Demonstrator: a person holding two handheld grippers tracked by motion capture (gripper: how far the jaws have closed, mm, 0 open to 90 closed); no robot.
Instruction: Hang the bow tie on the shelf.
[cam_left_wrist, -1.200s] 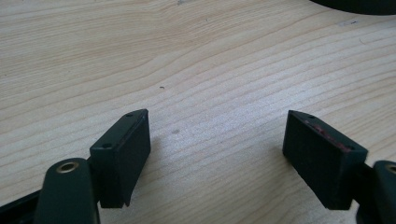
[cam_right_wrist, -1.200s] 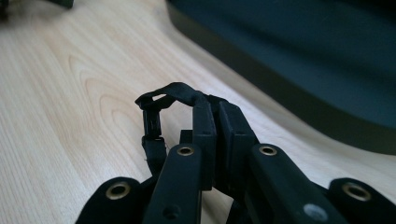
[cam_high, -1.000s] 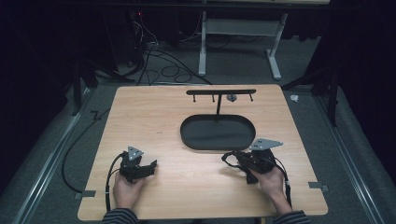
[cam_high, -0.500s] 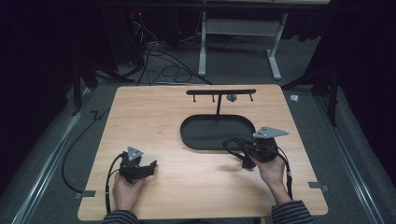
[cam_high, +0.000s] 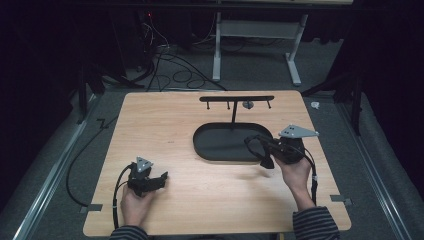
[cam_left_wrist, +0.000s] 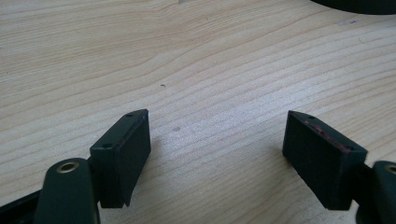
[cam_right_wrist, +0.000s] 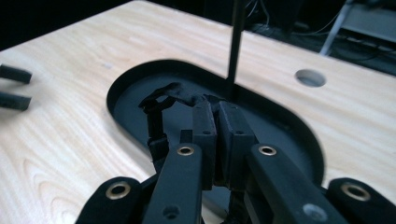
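Pinching a black strap (cam_right_wrist: 159, 105) at the tips, the right gripper (cam_right_wrist: 218, 109) has its jaws pressed nearly flat together. The strap juts left off the tips, then droops. It sits just above the near right part of the black tray (cam_right_wrist: 126, 107).

Hard to make out:
- Black strap on black tray, so its outline is mushy. I can't tell its full length or what it is exactly.
- In the high view the strap (cam_high: 265, 161) is only a dark dangle under the right gripper (cam_high: 252, 142), which overlaps the tray (cam_high: 215, 150) rim.
- The post (cam_right_wrist: 235, 46) is cut off at the top of the right gripper view.
- Both sleeves are cropped at the bottom edge of the high view.

Left gripper (cam_left_wrist: 217, 149): jaws spread wide, bare wood between them. In the high view it (cam_high: 159, 179) rests near the front left of the table (cam_high: 165, 125), well apart from the tray.

Counts:
- one strap
- one oval tray
- one post (cam_high: 233, 117)
- one crossbar (cam_high: 236, 98) with three small pegs
- one small grey round piece (cam_high: 247, 104) hanging there, too small to identify
- two grippers
- two hands
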